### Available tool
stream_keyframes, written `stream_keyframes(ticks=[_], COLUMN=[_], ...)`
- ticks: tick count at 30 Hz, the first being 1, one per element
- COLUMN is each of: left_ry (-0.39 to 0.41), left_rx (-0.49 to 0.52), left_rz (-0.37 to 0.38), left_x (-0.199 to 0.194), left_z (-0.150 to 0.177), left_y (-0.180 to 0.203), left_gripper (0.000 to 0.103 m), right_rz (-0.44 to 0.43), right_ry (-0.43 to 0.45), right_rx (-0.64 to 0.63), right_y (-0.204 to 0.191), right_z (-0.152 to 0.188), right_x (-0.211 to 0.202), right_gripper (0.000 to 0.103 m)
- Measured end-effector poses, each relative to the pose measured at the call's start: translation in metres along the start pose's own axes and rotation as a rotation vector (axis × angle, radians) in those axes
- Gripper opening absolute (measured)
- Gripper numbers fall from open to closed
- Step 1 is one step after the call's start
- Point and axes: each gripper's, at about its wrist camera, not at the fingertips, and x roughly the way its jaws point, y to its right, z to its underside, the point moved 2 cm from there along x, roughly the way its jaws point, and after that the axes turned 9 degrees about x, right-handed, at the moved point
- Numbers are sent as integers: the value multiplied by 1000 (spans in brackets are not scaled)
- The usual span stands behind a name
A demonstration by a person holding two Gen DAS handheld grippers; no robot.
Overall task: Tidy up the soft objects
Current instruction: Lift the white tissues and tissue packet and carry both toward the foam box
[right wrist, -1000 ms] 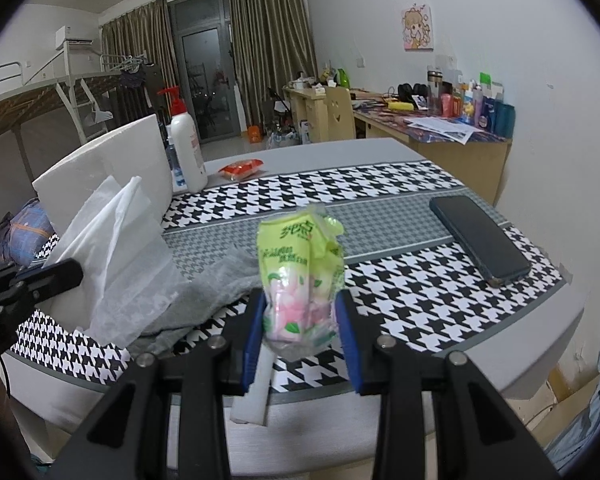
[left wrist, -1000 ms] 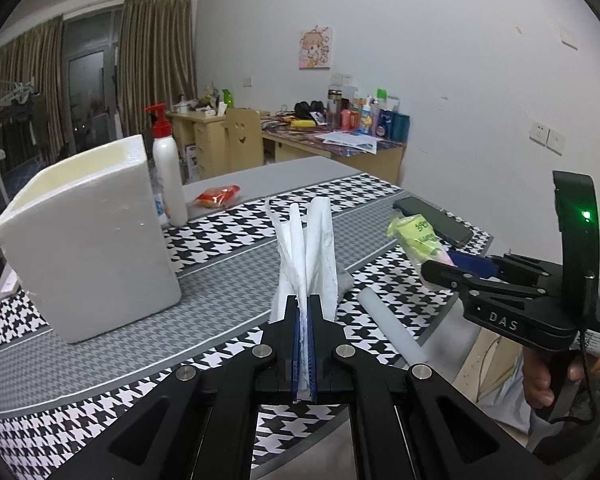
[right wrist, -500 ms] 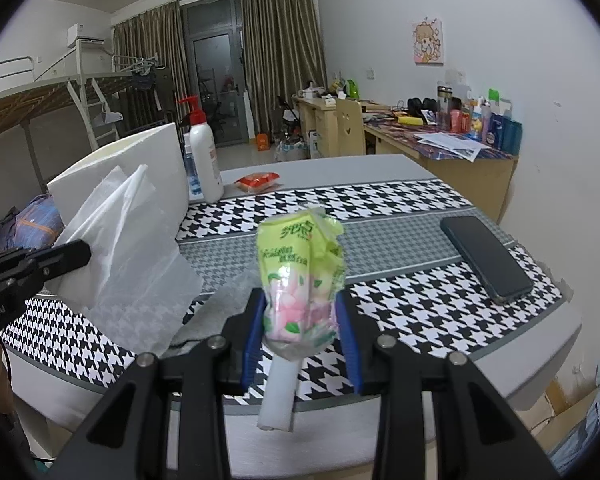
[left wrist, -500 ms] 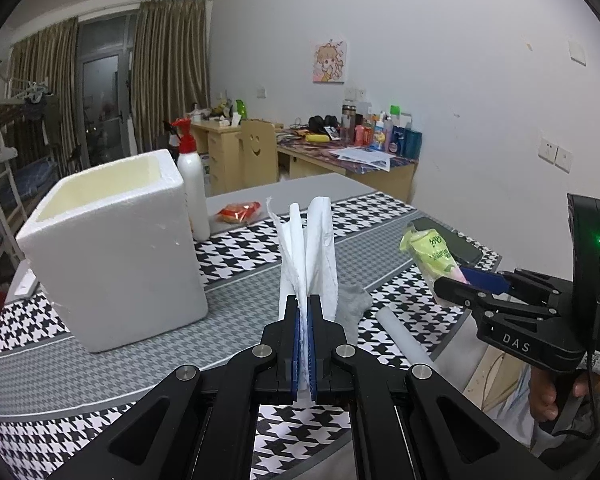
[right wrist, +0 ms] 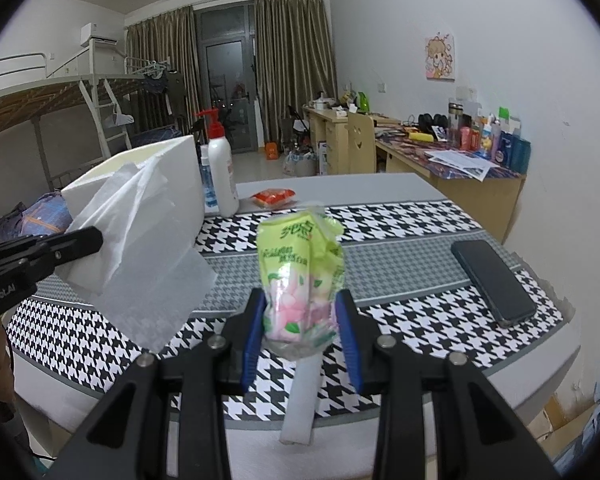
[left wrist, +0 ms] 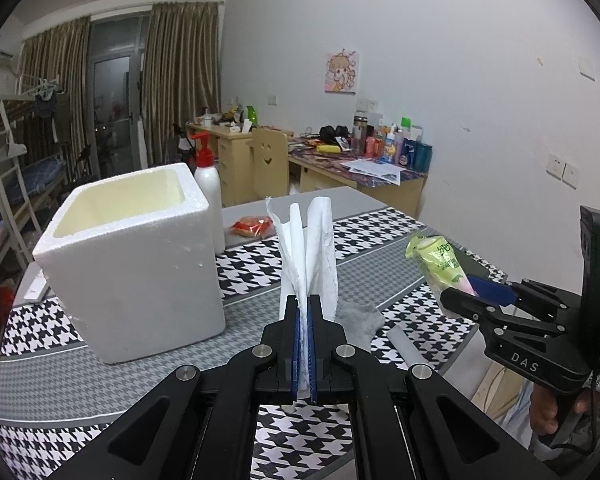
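Above the desk (left wrist: 260, 264), my left gripper (left wrist: 303, 312) pinches a white tissue (left wrist: 308, 248) while my right gripper (right wrist: 300, 320) clamps a green tissue pack (right wrist: 300, 264).

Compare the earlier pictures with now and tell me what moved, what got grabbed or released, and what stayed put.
Both grippers have risen a little: the foam box opening now shows from higher up. Nothing was grabbed or released. The left gripper stays shut on the white tissue, the right gripper on the green tissue pack. The grey cloth, white roll and phone lie unmoved.
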Motion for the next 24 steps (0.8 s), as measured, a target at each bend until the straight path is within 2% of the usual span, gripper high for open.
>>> stream_keyframes(ticks=[24], left_ry=[45], left_rx=[11], left_rz=[-39], left_x=[-10], left_z=[-26], left_y=[-18], left_gripper=[3], right_rz=[-53], right_ry=[56], right_rx=[-43], right_y=[-20], right_z=[-24], right_x=[-2], right_gripper=[40])
